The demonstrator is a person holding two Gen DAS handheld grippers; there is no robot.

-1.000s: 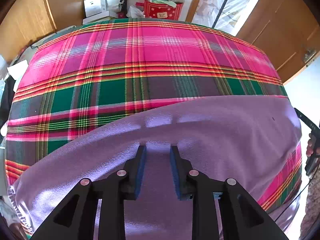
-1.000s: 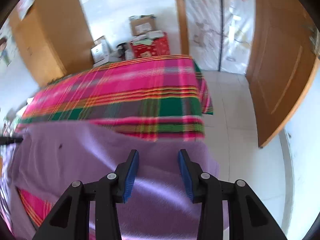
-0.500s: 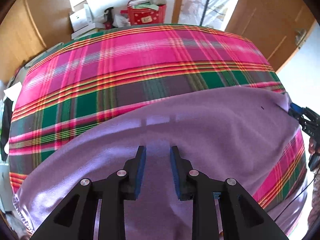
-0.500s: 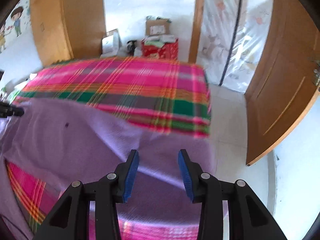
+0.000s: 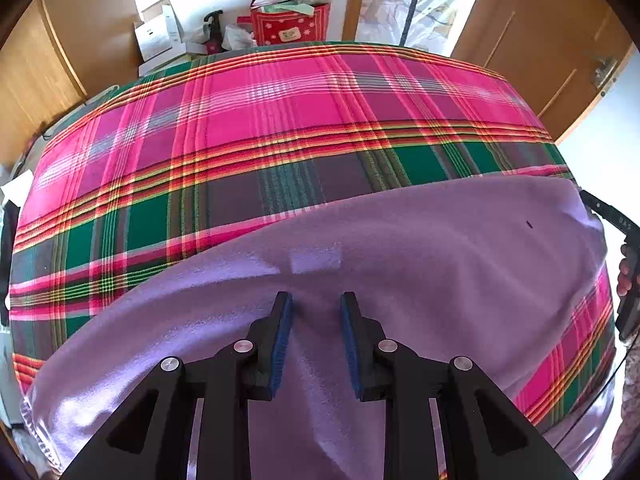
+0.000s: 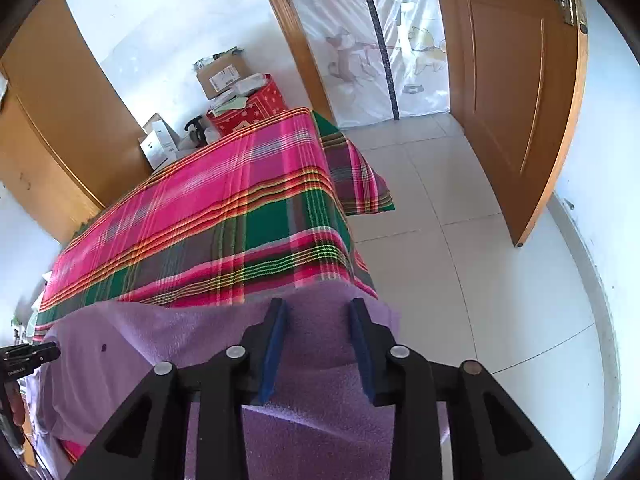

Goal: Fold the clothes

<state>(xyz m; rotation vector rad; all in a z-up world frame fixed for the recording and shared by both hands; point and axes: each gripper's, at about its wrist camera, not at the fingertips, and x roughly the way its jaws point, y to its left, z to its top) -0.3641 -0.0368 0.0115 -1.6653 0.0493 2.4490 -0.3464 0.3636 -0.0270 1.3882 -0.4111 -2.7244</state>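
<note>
Purple fleece cloth [image 5: 420, 264] covers the near end of our bench, lying over a pink, green and orange plaid cover [image 5: 280, 128] that drapes the whole top. Our left tool [image 5: 316, 320] hangs low over the fleece with its blue-padded fingers [image 5: 282, 340] parted and nothing between them; whether the tips touch the fabric we cannot tell. Our right tool [image 6: 318, 336] stands likewise parted, empty, over the corner of the fleece that spills past the bench edge.

Only the left view shows the full width of the cloth — its far edge runs slantwise across the plaid, with a small dark speck [image 5: 529, 224] near the right side — and the right tool [image 5: 616, 220] at that side with fingers of a hand [image 5: 623, 278] on its handle. Only the right view shows the tiled floor [image 6: 460, 240], the open wooden door [image 6: 520, 92] and the plaid corner hanging down — plus the left tool [image 6: 28, 356] at the cloth's far left. Both views show boxes and a red bag [image 5: 290, 24] beyond the bench.
</note>
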